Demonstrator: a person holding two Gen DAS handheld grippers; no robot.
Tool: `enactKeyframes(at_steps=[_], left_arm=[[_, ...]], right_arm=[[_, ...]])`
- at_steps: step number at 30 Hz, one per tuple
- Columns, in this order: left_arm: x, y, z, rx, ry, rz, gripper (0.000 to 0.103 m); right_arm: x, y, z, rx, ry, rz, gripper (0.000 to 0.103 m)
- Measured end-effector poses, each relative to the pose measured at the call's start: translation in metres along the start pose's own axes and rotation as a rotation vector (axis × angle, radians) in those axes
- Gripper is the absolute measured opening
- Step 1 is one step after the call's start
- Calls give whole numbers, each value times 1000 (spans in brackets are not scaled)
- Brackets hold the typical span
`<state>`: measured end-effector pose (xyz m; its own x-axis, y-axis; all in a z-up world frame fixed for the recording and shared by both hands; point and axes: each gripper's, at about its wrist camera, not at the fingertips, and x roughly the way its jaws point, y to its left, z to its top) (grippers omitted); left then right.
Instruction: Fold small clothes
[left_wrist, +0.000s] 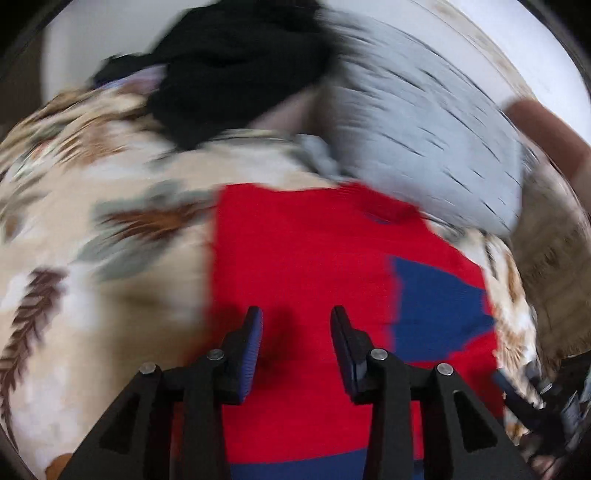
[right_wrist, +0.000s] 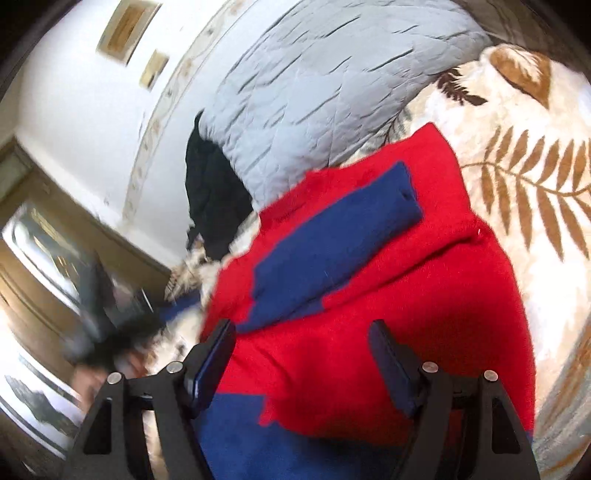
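Observation:
A small red sweater (left_wrist: 295, 251) with blue patches lies on a cream blanket with a leaf print (left_wrist: 92, 236). My left gripper (left_wrist: 297, 317) is open just above the sweater's red middle, holding nothing. In the right wrist view the same sweater (right_wrist: 388, 288) shows a blue sleeve (right_wrist: 332, 251) folded across its red body. My right gripper (right_wrist: 303, 332) is open wide over the sweater's lower part, holding nothing. Both views are blurred by motion.
A black garment (left_wrist: 229, 74) lies in a heap behind the sweater, next to a grey quilted cover (left_wrist: 424, 122). In the right wrist view they show as the black garment (right_wrist: 210, 192) and quilt (right_wrist: 314, 92), before a white wall (right_wrist: 74, 92). The other gripper (right_wrist: 110, 314) shows blurred at left.

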<state>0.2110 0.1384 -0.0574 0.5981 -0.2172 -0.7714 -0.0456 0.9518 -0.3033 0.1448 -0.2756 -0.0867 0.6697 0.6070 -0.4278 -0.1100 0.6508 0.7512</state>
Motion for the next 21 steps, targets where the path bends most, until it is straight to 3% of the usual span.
enactKeyframes(at_steps=[2,5,7,10,11,12,13,16,18,20,21], left_arm=[[0,24,-10,-59,-13,5,40],[-2,54,-25,-117,-22,-7,42],[4,62,-31,-131,-16,-20,42],[11,71,-37,-132,1,-47,43],[6,68,-40,-127,3,-50,45],[7,68,-39,-122,3,-55,46],[7,65,-40,-118,3,-57,46],[6,63,-36,-104,-9,-51,46],[0,59,-36,-82,-31,-46,46],[-6,55,-37,-62,-51,-50,47],[-8,52,-38,-52,-57,-50,48]], right_arm=[[0,-2,13,41,-8,1,78],[5,-10,38,88,-27,-89,78],[16,-24,53,161,-3,-101,78],[38,-42,66,206,51,-186,76],[46,-46,68,204,73,-213,71],[49,-45,68,170,91,-275,41],[51,-40,68,113,106,-363,22],[56,-20,64,-56,119,-486,22],[55,-15,60,-108,121,-503,25],[46,-16,57,-113,102,-505,37],[38,-14,55,-119,82,-501,56]])
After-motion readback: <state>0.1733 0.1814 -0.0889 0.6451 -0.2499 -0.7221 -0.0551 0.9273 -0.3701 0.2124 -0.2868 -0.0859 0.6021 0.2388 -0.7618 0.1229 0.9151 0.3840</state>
